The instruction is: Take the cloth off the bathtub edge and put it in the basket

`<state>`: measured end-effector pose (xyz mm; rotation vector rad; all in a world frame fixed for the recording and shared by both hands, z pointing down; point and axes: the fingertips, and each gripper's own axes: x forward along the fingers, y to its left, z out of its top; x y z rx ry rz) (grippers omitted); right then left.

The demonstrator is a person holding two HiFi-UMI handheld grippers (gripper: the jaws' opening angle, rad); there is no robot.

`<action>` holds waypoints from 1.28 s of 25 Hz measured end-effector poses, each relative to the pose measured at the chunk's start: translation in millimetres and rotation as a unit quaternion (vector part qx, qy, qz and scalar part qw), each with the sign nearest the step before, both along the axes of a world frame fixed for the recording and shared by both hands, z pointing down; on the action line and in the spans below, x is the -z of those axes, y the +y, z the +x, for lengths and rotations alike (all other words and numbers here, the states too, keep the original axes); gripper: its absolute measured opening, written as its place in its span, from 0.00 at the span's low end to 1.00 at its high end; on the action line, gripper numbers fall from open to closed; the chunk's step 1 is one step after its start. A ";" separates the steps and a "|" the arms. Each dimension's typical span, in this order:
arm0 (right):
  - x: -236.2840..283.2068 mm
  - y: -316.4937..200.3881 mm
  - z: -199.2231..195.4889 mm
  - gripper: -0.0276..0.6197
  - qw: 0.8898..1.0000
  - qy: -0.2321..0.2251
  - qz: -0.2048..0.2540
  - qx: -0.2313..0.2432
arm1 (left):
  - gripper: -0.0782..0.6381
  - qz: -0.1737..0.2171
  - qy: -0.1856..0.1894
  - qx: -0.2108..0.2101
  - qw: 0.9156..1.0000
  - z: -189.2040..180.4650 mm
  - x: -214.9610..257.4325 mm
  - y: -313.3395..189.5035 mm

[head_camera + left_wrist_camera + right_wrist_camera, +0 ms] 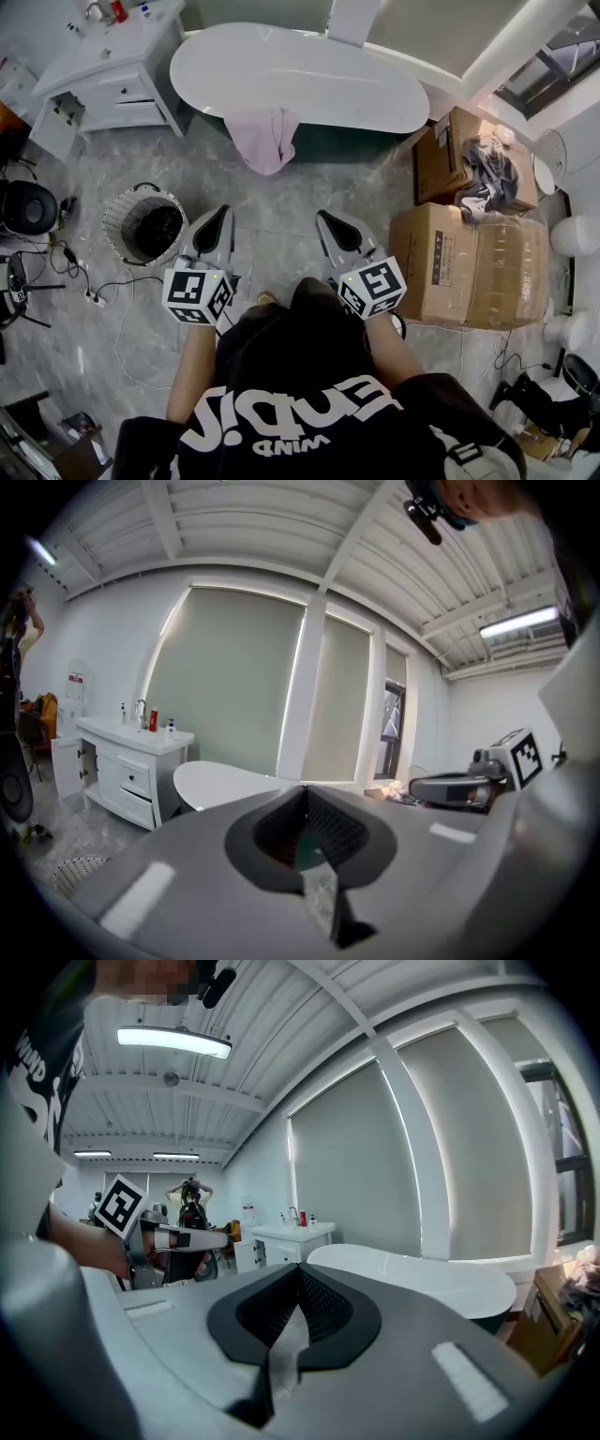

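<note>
1. Hanging over the near edge of the white bathtub (300, 70), at the far side: pink cloth (265, 139).
2. Basket (114, 225): on the floor, left of the left gripper (219, 214).
3. Left gripper and right gripper (325, 219): jaws clenched together, nothing held.

Cardboard boxes (450, 267) right, apparently grey clothes (483, 178) on top; white vanity (103, 75) left

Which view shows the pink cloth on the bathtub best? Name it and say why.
The head view: the pink cloth hangs in full sight over the bathtub edge. Both gripper views show the bathtub's rim but no cloth; its near side is hidden there.
</note>
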<state>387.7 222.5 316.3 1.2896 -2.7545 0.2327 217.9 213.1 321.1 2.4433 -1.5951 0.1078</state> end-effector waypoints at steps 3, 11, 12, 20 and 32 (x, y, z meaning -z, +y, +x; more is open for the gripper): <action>2.1 2.8 0.4 0.05 1.000 0.001 0.001 -0.013 | 0.10 -0.003 0.001 -0.010 1.000 -4.3 -4.8 1.3; -2.5 -15.9 -4.0 0.05 0.999 -0.004 -0.001 -0.033 | 0.10 -0.006 0.006 -0.021 1.000 -7.2 -9.6 -13.7; -5.0 -18.9 -6.2 0.05 0.999 -0.005 -0.002 -0.033 | 0.10 -0.006 0.006 -0.018 1.000 -9.0 -10.0 -17.0; -18.0 -60.1 -14.3 0.05 0.999 -0.011 -0.015 -0.029 | 0.10 -0.015 0.006 -0.017 1.000 -14.6 -16.3 -57.9; -26.7 -185.4 -12.6 0.05 0.999 -0.008 -0.029 -0.013 | 0.10 -0.035 0.000 -0.047 0.998 -8.0 -28.3 -172.3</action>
